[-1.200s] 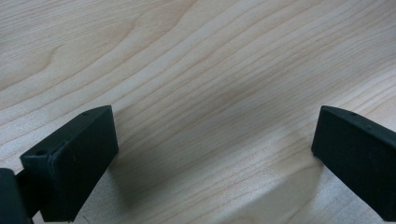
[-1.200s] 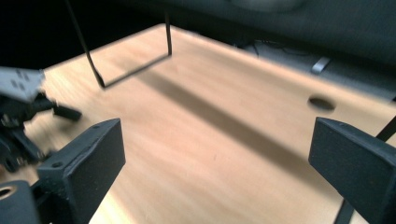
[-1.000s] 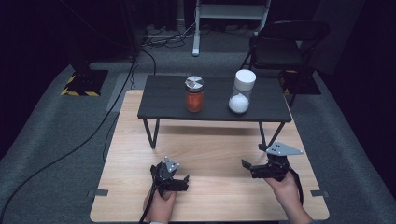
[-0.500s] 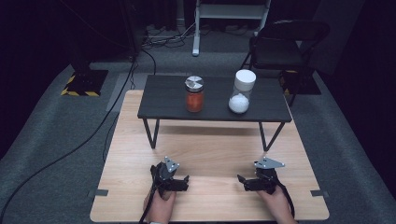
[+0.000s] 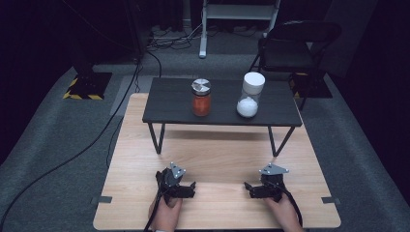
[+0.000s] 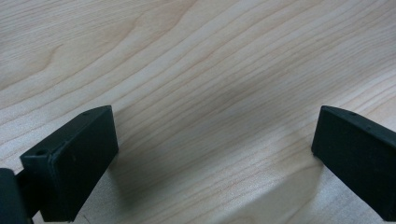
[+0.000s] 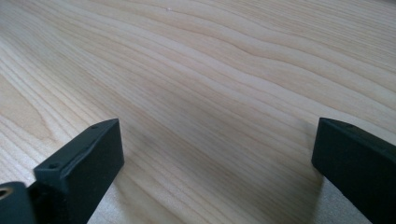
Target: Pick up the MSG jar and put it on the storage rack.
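Left claw: lower left of the high view, resting on the wooden worktop, jaws wide, nothing between them. Right claw: lower right, also on the worktop, jaws just opened wider, nothing between them. Red jar and white jar: upper centre, on the dark shelf, well apart from my claws.

You work in a dim recording studio or lab: a pale wooden counter on grey carpet, cables trailing across the floor, a hazard-taped stand base, and a black folding chair behind.
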`<state>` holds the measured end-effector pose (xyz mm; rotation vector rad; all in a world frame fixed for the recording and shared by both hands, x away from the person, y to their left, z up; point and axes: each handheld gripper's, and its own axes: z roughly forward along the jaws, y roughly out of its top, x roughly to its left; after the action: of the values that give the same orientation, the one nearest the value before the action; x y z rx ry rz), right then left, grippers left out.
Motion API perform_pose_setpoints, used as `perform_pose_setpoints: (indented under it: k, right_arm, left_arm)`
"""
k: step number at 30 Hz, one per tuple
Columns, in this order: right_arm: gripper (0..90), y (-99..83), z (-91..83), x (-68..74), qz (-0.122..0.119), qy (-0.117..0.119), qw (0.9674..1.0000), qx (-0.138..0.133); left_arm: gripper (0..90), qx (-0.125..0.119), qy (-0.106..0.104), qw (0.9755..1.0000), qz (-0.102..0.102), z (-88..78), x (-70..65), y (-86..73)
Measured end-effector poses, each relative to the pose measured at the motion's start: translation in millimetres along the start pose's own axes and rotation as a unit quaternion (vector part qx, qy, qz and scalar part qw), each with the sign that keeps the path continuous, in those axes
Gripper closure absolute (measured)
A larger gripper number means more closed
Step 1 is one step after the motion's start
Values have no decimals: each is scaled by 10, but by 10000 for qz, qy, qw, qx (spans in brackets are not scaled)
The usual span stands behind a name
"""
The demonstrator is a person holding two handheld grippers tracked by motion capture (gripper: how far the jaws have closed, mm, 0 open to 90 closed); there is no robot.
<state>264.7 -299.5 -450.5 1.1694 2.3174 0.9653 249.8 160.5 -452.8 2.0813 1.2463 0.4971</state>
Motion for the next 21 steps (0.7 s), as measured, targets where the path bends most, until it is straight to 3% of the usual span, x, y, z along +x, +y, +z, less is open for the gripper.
perform_pose_setpoints:
  k: [21]
  right_arm:
    - [0,7,9,11,13,-13,10000,5]
  left_arm:
    - [1,-2,5,10000,-4,0,-2,-1]
